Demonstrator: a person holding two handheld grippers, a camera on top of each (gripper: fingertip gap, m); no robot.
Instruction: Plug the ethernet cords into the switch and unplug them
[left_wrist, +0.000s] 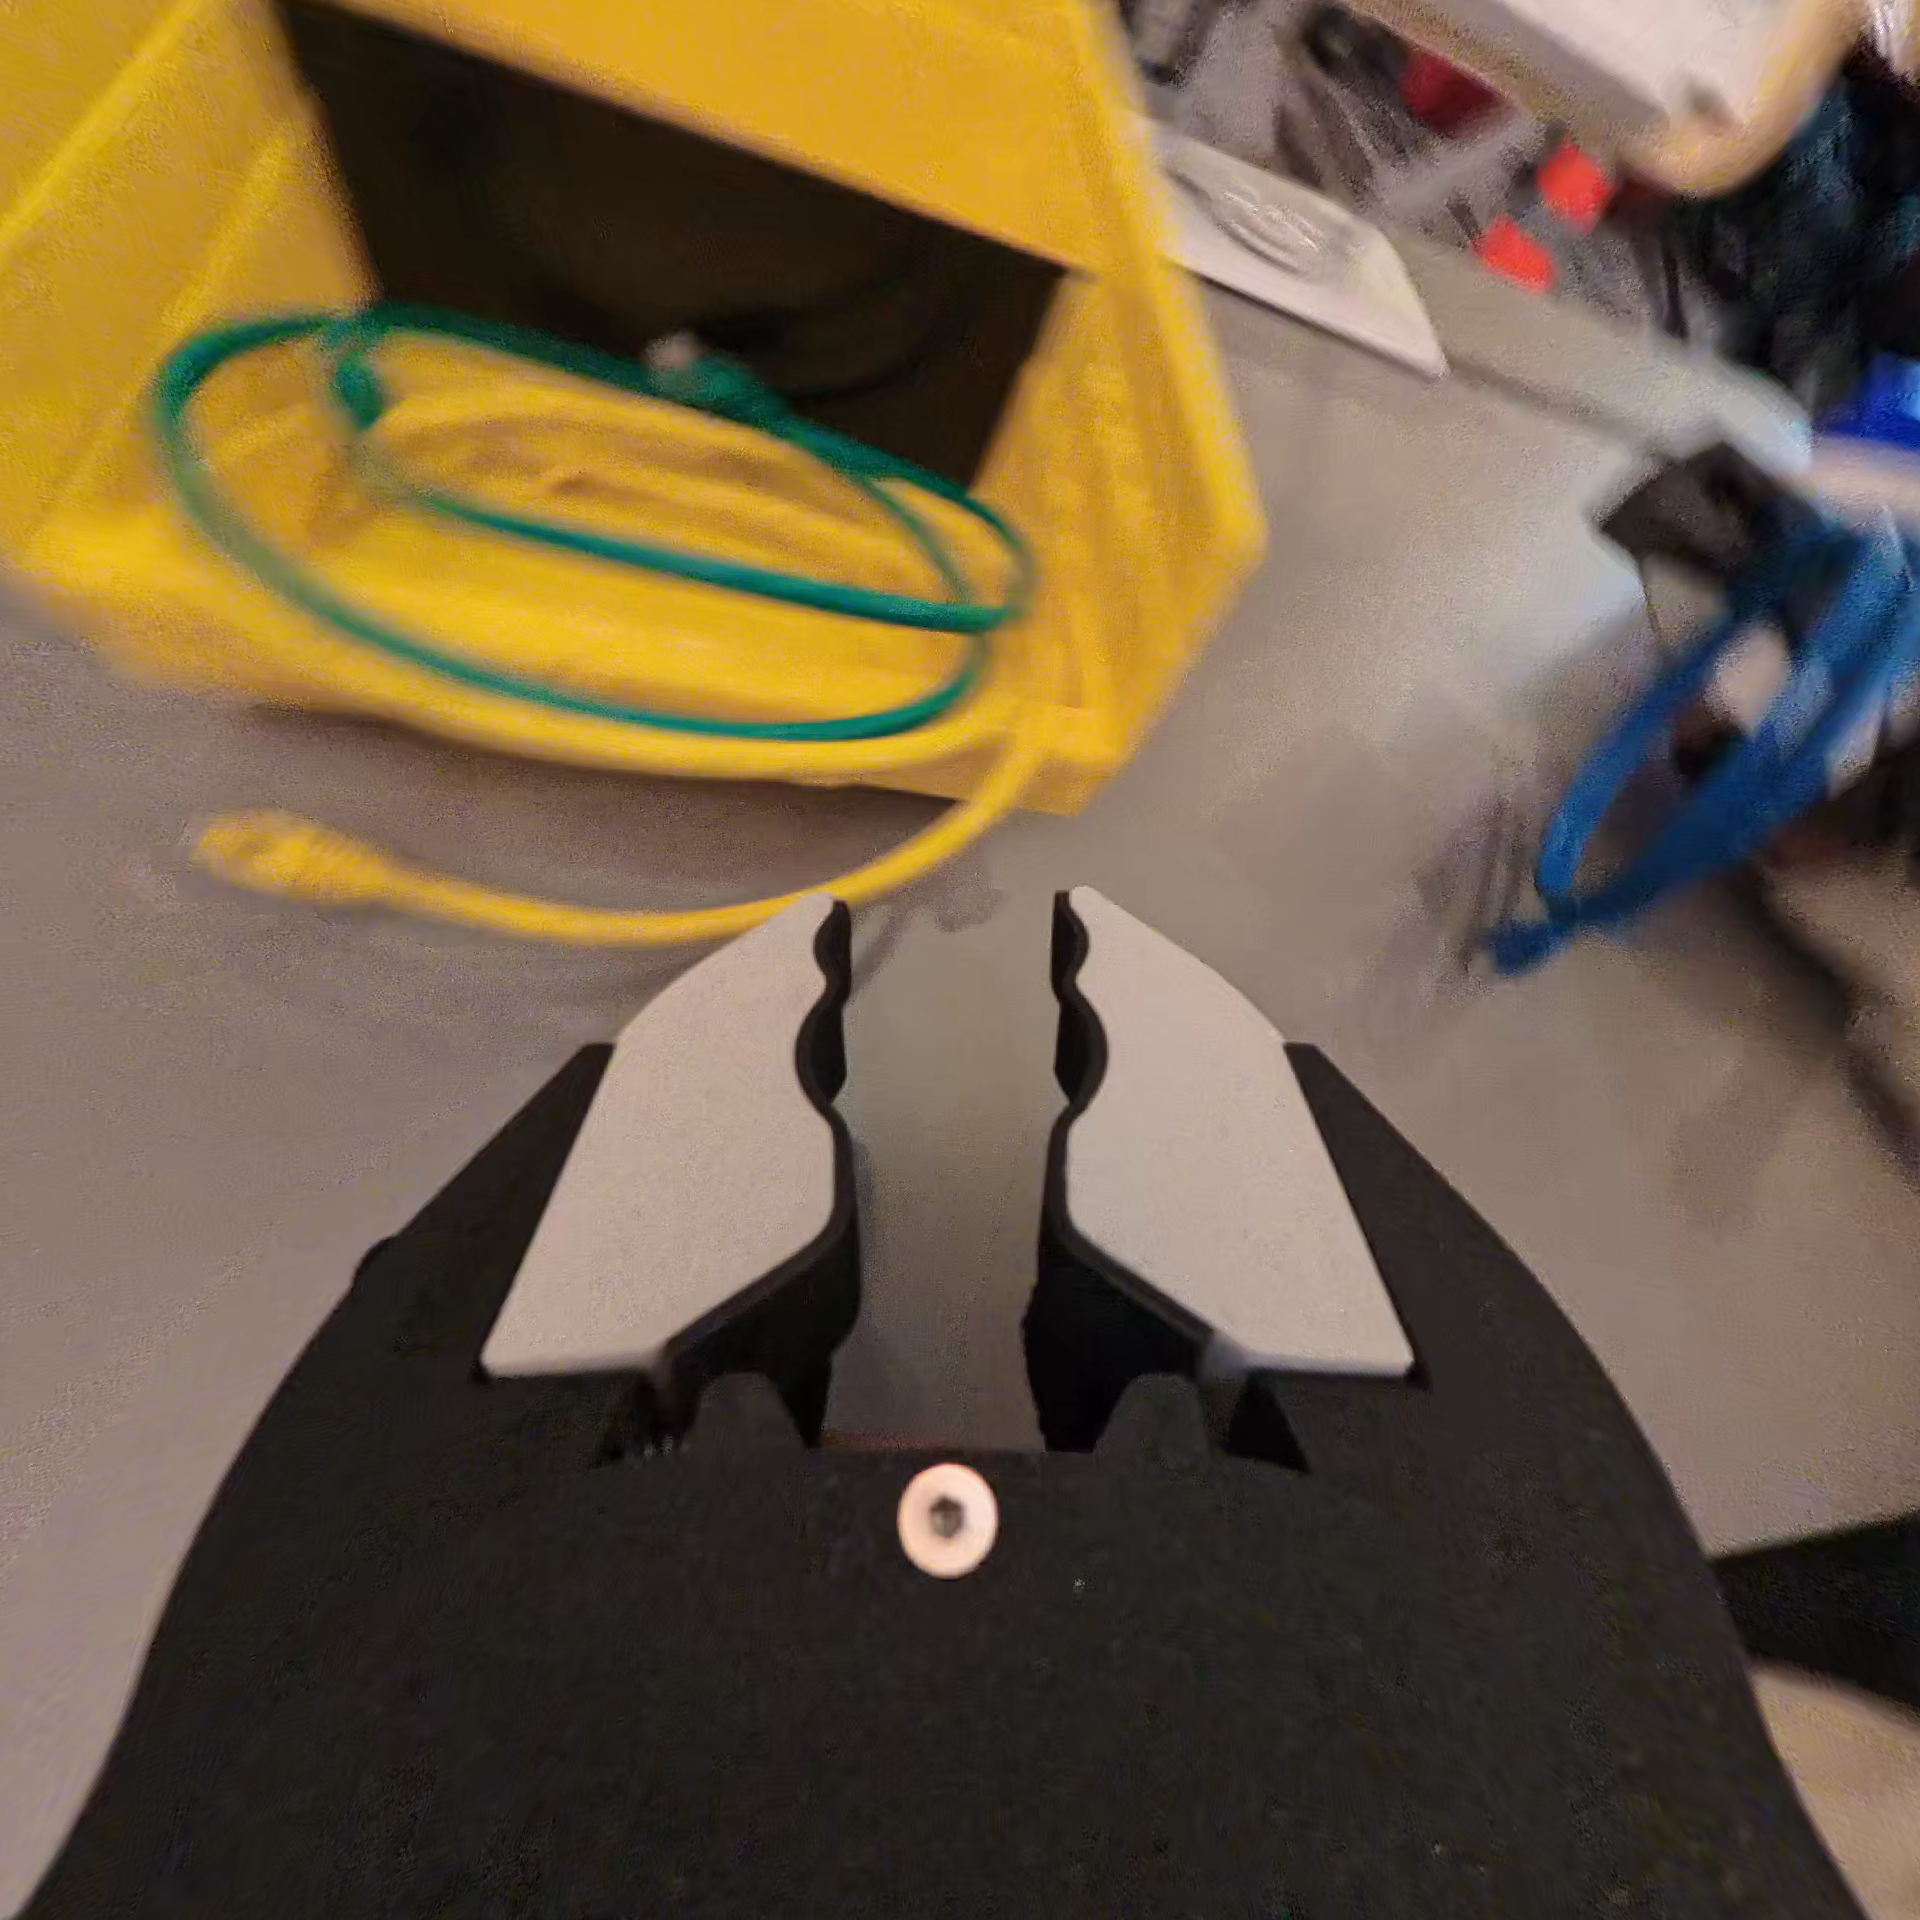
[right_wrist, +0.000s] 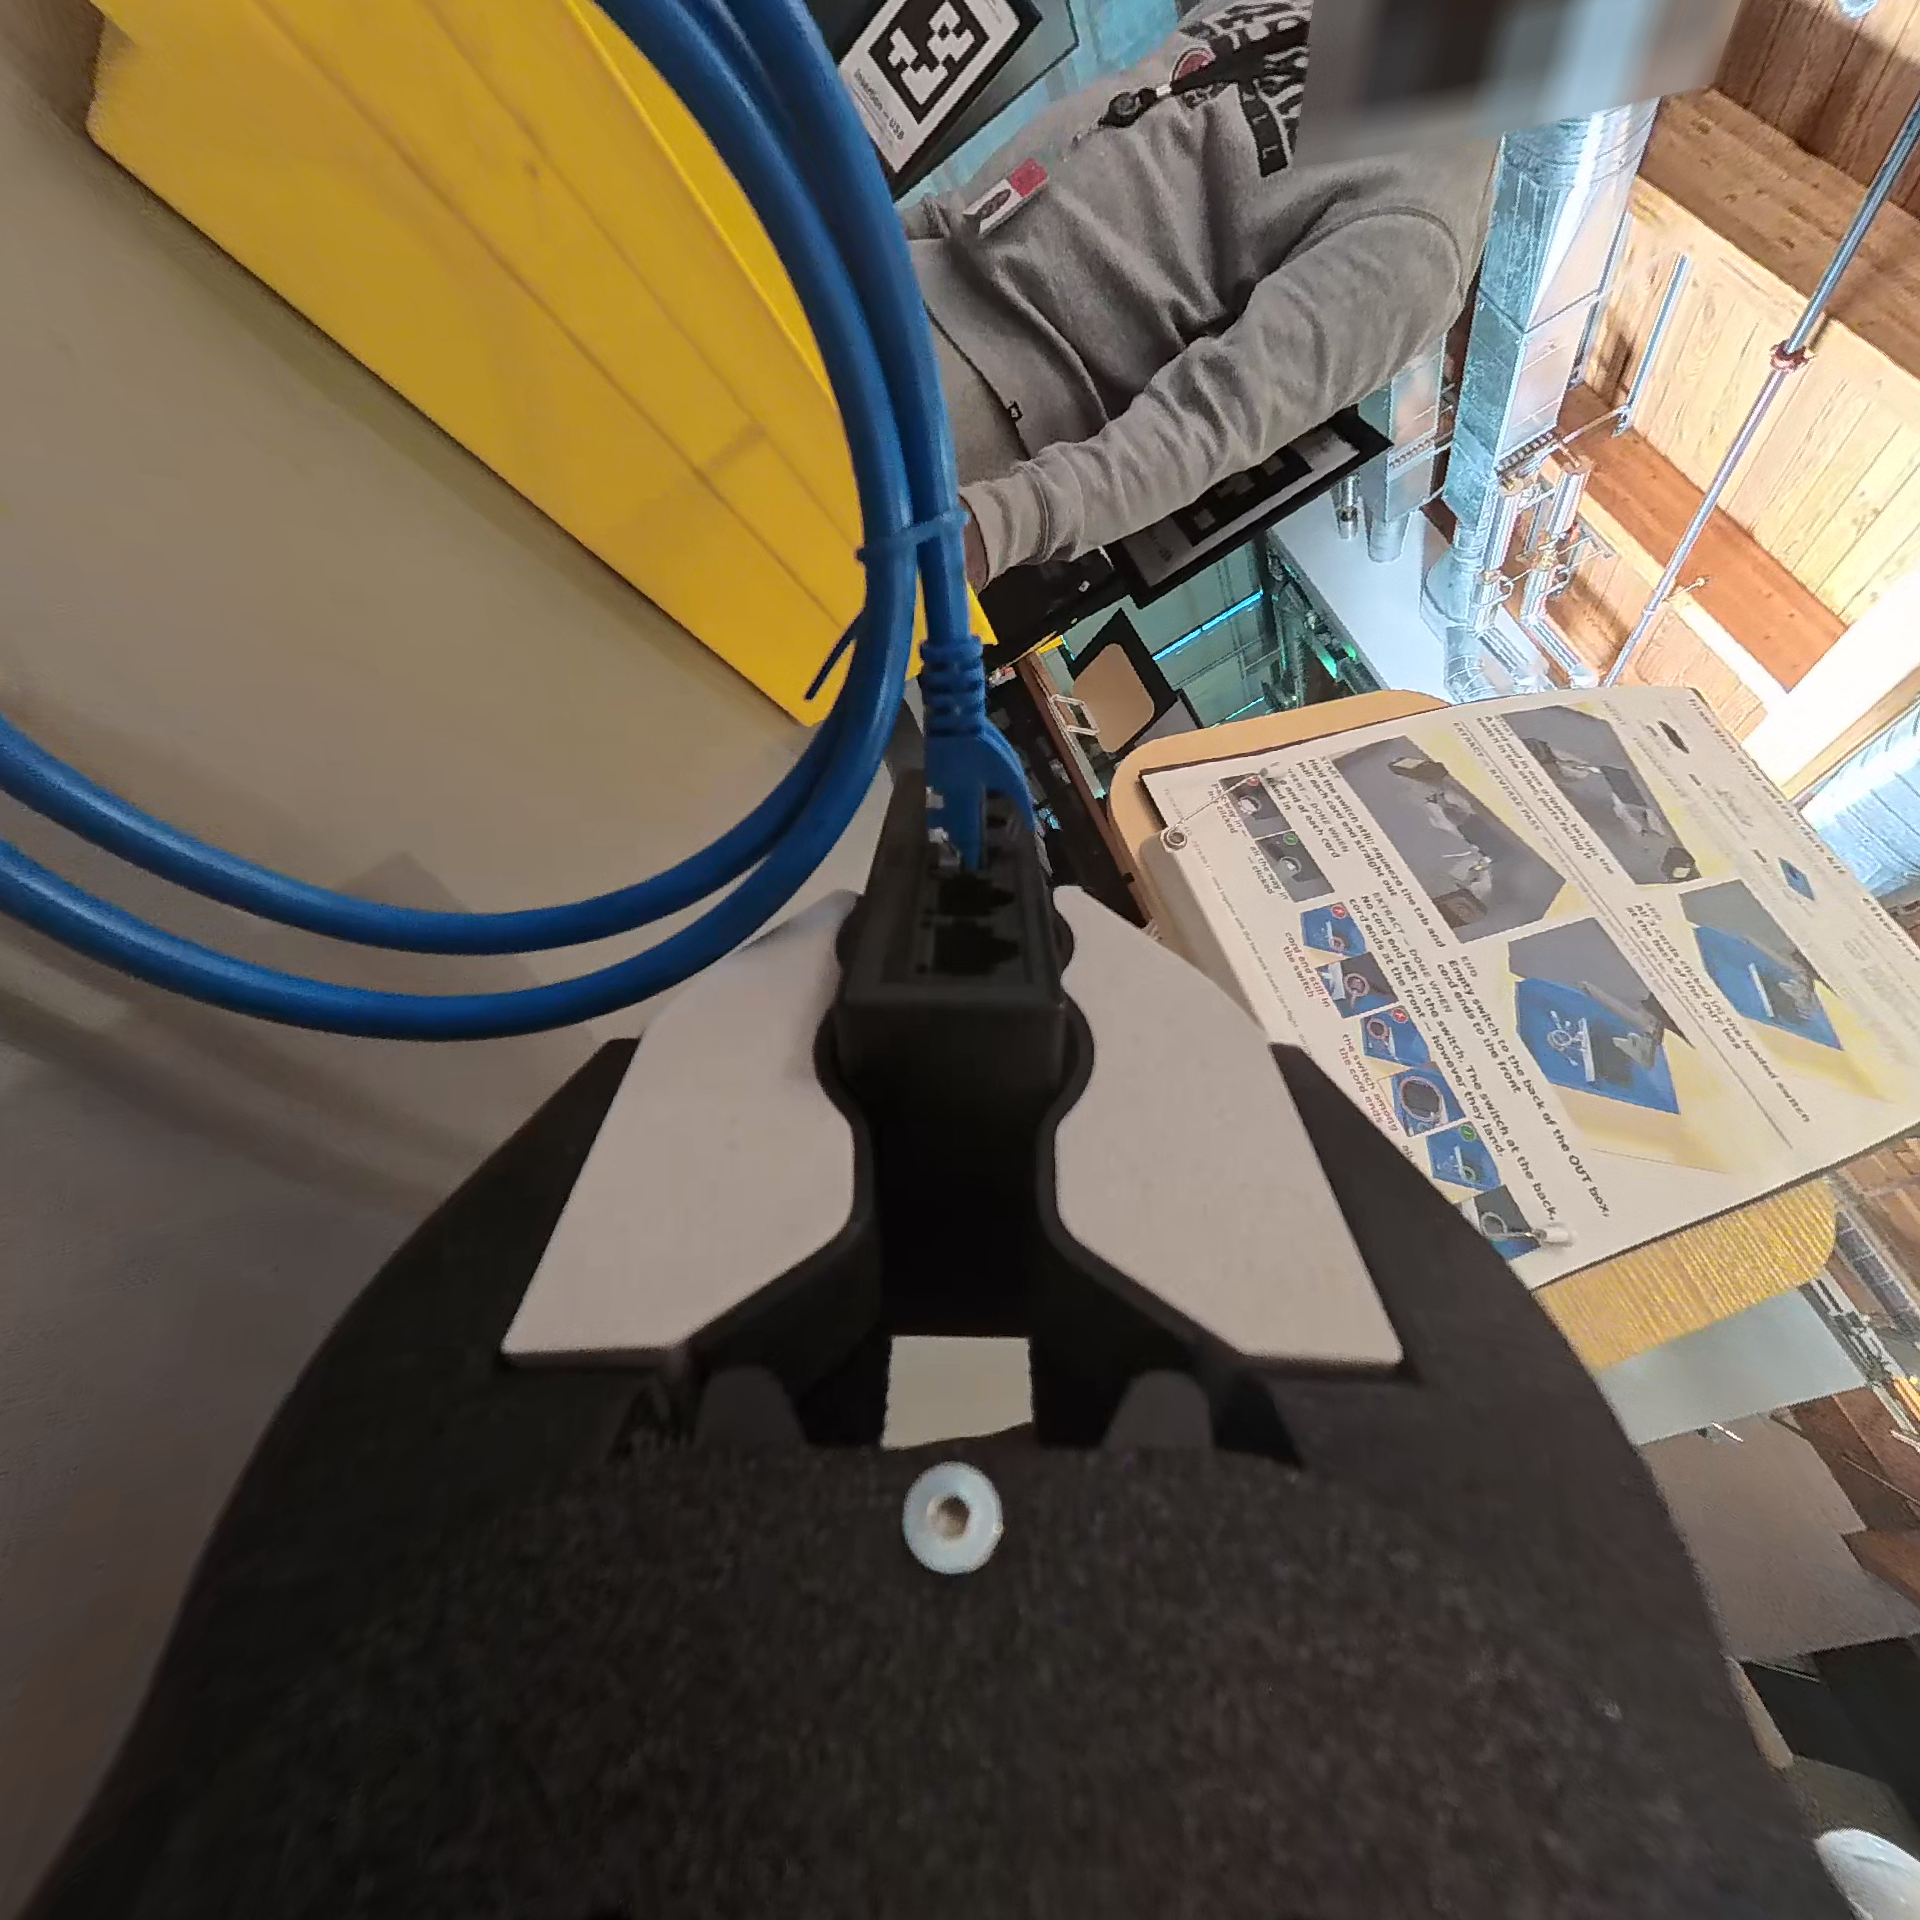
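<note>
The left gripper (left_wrist: 951, 914) hangs over a smooth grey table (left_wrist: 312, 1143). Its two flat grey fingers (left_wrist: 717, 1122) have wavy black inner edges, and they are spread apart with nothing between them. This view is blurry.

Ahead of it sits a yellow plastic bin (left_wrist: 1122, 436) with a dark inside and slanted walls. A thin green cord (left_wrist: 644, 551) lies in round loops at the front of the bin, on top of a coiled yellow cord (left_wrist: 644, 914). One end of the yellow cord runs out onto the table and curves just in front of the fingertips. Its ribbed yellow plug (left_wrist: 281, 854) rests on the table to the left.

The right gripper (right_wrist: 961, 914) is pinching a small black boxy switch (right_wrist: 961, 966). The switch is squeezed between the two grey fingers (right_wrist: 1174, 1164), with its row of square holes facing the camera. A blue cord (right_wrist: 416, 914) is plugged into one hole near the far end of the switch. Its ribbed blue plug (right_wrist: 961, 727) stands up out of the hole. The smooth round cord bends in big loops to the left, and a thin blue tie (right_wrist: 909, 540) holds the loops together.

Behind the loops is the flat yellow side of a bin (right_wrist: 468, 332). To the right is a printed sheet (right_wrist: 1507, 935) with small pictures on it. A person's grey sleeve (right_wrist: 1195, 343) shows farther back.
</note>
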